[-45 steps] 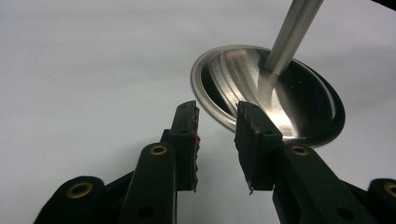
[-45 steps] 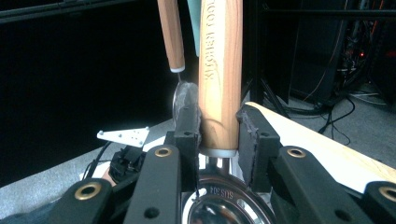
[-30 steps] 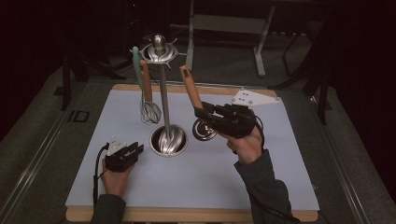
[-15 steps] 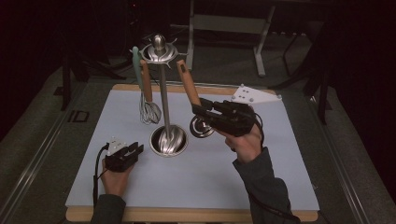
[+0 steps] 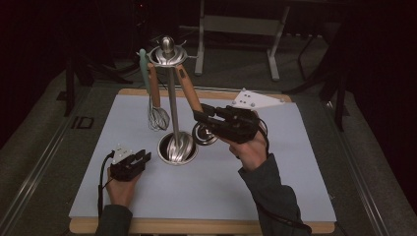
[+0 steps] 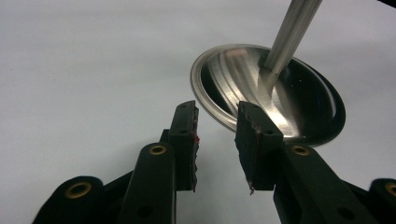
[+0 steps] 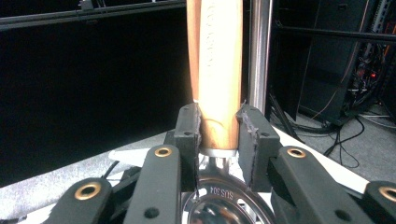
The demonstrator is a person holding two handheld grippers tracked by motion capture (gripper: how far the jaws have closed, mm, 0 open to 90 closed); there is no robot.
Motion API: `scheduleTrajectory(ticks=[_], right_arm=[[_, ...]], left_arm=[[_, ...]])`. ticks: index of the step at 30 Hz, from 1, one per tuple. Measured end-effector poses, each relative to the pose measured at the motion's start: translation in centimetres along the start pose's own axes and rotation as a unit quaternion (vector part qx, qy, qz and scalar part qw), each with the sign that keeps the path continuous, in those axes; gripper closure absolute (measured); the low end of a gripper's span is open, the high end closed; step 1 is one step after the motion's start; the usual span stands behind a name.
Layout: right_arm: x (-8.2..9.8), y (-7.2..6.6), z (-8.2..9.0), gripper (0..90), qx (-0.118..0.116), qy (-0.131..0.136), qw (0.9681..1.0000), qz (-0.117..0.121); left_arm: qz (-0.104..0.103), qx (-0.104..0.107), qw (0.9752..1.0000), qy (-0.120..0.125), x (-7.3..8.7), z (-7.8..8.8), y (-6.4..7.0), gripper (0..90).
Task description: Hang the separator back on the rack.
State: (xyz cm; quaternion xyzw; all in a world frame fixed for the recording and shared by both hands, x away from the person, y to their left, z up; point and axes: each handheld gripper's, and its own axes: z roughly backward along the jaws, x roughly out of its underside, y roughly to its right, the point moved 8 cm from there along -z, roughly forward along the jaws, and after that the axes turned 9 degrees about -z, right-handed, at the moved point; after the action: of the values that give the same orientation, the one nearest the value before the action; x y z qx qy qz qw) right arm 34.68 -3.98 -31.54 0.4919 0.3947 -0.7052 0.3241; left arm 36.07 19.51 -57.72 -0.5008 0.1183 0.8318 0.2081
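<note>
Starts with the biggest thing: a pale mat (image 5: pixel 295 162) on a table (image 5: pixel 196 227). Holds a tall shiny stand (image 5: pixel 172 103) near the middle, with a round base like a bowl and a ring of hooks (image 5: pixel 167 53) at the top. Has a whisk (image 5: pixel 158 117) hanging from the ring already, next to a thin green handle (image 5: pixel 143 69).

Looks like the hanging-up step for the kitchen tool (image 5: pixel 189 91). Leans up with its wooden handle toward the ring of hooks, top end close beside the ring. Cannot tell if that end is on a hook yet. Keeps its round metal end (image 5: pixel 204 133) low, just beside the base of the stand.

Next move, most likely: lift and tip the handle a little so its top end catches a hook, then let go slowly. Calls for a gentle hand, so as not to bump the whisk or rock the stand.

Right gripper (image 5: pixel 199 114): pinches the wooden handle (image 7: pixel 219 70) low down, right above the metal end (image 7: pixel 219 200). Fingers (image 7: pixel 189 135) press on both sides of the wood, with the handle standing straight up between them and the pole of the stand just behind.

Left gripper (image 5: pixel 142 157): rests on the mat near the base (image 6: pixel 243 79). Fingers (image 6: pixel 184 135) spread apart, nothing between them, tips close to the rim but not touching.
</note>
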Motion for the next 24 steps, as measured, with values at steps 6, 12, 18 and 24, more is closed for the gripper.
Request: scheduleTrajectory(ticks=[6,12,18,24], right_arm=[[-0.1,0.2,-1.0,71.3,0.004,0.0,1.0,-0.002],[0.2,0.9,-2.1,71.3,0.012,-0.009,0.9999,-0.006],[0.7,1.3,-3.3,71.3,0.009,-0.019,0.9998,0.001],[0.7,1.7,-4.5,70.9,0.012,-0.03,0.9993,0.017]], left_arm=[[0.0,0.0,1.0,0.0,0.0,0.0,0.0,69.0],[0.001,0.0,1.0,0.0,0.0,0.0,0.0,69.0],[0.0,0.0,1.0,0.0,0.0,0.0,0.0,68.9],[0.002,0.001,1.0,-0.001,0.0,0.0,0.0,68.9]])
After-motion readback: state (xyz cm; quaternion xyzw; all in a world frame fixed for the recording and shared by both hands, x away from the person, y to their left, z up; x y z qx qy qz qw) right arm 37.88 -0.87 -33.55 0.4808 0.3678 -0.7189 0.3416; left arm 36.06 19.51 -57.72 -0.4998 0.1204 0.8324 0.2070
